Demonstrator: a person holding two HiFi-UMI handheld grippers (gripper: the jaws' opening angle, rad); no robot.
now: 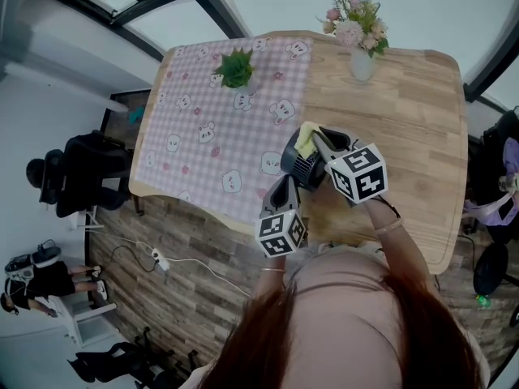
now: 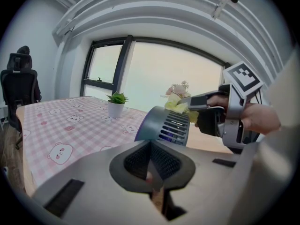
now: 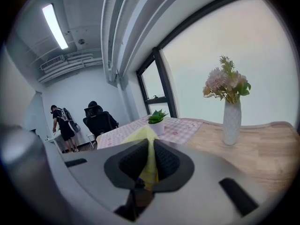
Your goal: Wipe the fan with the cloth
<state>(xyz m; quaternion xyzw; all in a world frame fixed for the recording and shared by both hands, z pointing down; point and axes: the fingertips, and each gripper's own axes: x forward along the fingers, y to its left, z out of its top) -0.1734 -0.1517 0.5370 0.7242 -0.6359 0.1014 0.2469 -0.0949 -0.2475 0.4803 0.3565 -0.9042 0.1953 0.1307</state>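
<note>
A small dark grey fan (image 1: 298, 165) sits over the middle of the table (image 1: 405, 120), near the front edge. My left gripper (image 1: 285, 186) reaches it from below. Its jaws are shut at the fan's lower end, and the grip point itself is hidden. The left gripper view has the fan's vented body (image 2: 165, 125) just past my left gripper (image 2: 151, 165). My right gripper (image 1: 312, 143) is shut on a yellow cloth (image 1: 306, 136) and presses it on the fan's top. In the right gripper view the cloth (image 3: 149, 144) is pinched in my right gripper (image 3: 151, 168).
A pink checked tablecloth (image 1: 203, 128) covers the table's left half. A small potted plant (image 1: 235, 69) stands on it, and a vase of flowers (image 1: 358, 39) stands at the far side. Left of the table are an office chair (image 1: 81, 173) and a person (image 1: 36, 282).
</note>
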